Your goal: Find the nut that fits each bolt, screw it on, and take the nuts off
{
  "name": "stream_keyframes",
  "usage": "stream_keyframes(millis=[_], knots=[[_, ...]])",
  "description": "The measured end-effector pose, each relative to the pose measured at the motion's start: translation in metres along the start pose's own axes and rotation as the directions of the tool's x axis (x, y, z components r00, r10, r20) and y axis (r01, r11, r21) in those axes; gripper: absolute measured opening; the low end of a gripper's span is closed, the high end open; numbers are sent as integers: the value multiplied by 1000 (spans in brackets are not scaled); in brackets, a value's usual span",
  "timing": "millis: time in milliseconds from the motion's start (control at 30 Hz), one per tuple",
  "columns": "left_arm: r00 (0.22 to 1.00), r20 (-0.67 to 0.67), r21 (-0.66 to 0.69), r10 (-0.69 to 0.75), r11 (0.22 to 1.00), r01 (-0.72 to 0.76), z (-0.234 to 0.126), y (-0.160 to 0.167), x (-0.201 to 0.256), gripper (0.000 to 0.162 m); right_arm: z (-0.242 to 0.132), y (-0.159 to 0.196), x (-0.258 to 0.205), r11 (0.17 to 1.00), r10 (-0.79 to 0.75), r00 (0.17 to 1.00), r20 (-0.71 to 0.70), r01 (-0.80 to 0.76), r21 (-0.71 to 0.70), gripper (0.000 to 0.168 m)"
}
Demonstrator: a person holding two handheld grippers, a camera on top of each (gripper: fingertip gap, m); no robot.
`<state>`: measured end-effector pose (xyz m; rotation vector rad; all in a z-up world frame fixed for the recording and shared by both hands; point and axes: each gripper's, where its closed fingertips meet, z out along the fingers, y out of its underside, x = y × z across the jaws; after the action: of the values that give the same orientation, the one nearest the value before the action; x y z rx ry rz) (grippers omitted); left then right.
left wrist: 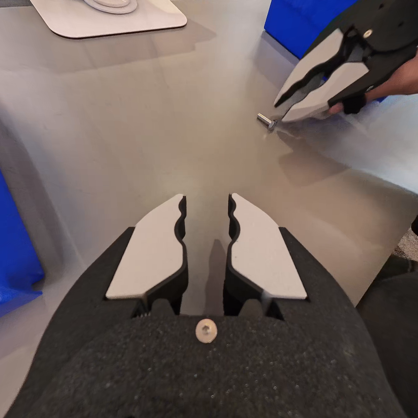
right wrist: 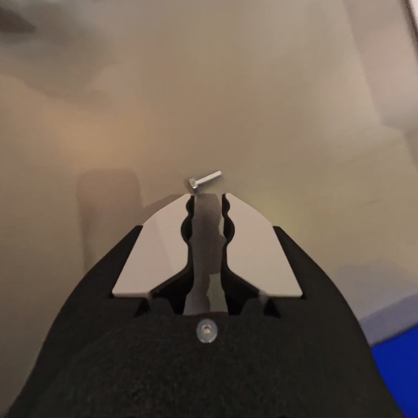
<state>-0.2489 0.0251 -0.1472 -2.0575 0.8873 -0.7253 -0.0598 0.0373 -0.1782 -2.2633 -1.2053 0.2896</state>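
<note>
Left wrist view: left tongs point(left wrist: 207, 196) hang open and empty over the glossy grey bench point(left wrist: 135, 135); the small silver hex-head bolt point(left wrist: 267, 121) lies by the right tongs point(left wrist: 280, 115).

Right wrist view: those tongs are open, bolt just past the tips, so I'd centre on the shank before squeezing.

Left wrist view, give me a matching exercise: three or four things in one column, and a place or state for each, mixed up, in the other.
Things:
1. bolt
2. left tool
3. right tool
4. blue box

Places or states:
A. open, empty, nearest the camera
B. far right, behind the other tool
C. lying on the table, no nut on it
D. tips down beside the bolt head

Pairs: 1-C, 2-A, 3-D, 4-B
</note>
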Motion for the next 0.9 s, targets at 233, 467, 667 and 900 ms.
stream_keyframes(millis=[233,467,667,900], knots=[[1000,-12,-5,-19,1000,18,4,1,-2,35,-15,-3,-7,837,538,794,-284,-462,293,31],[998,-69,-10,-11,1000,11,6,1,12,35,8,-1,-16,720,693,642,-328,-610,330,31],[995,-97,0,-22,1000,22,2,1,18,35,18,-2,-11,736,675,634,-377,-616,282,28],[993,-105,-7,-50,999,49,1,5,13,35,13,6,-5,760,648,667,-367,-600,251,17]])
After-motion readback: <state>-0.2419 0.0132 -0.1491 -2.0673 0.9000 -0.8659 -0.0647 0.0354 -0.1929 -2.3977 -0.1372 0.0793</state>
